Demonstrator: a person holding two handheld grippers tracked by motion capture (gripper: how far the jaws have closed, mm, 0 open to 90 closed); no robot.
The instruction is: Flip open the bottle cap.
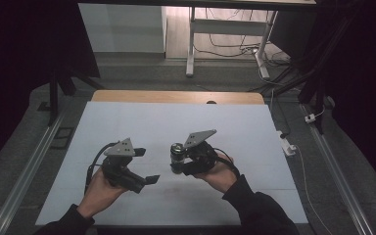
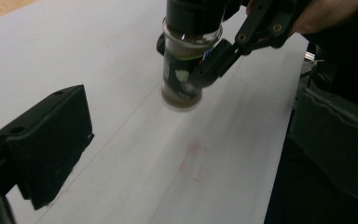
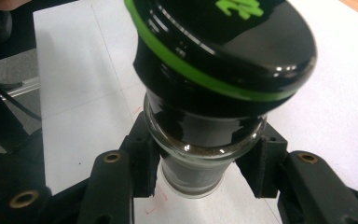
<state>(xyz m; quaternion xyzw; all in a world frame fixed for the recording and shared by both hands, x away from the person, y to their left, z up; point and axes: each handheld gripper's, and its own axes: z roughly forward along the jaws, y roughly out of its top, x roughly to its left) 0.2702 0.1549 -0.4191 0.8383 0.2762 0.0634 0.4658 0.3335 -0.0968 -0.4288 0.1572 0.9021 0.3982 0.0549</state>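
Observation:
A small glass jar [image 1: 177, 156] with a black lid ringed in green [image 3: 223, 51] and dark contents [image 2: 182, 81] is held upright over the white table sheet [image 1: 166, 127]. My right gripper [image 1: 181, 161] is shut on the jar's glass body below the lid, its black fingers [image 3: 142, 163] pressing both sides. The jar's base hangs just above the sheet in the left gripper view. My left gripper [image 1: 147, 166] is to the left of the jar, open, with nothing between its black pads [image 2: 51, 140].
Faint red pen marks [image 2: 191, 161] lie on the sheet near the jar. The wooden table edge [image 1: 176, 96] shows at the far side. A metal rail [image 1: 24, 171] runs along the left, and a white desk frame [image 1: 225, 29] with cables stands beyond.

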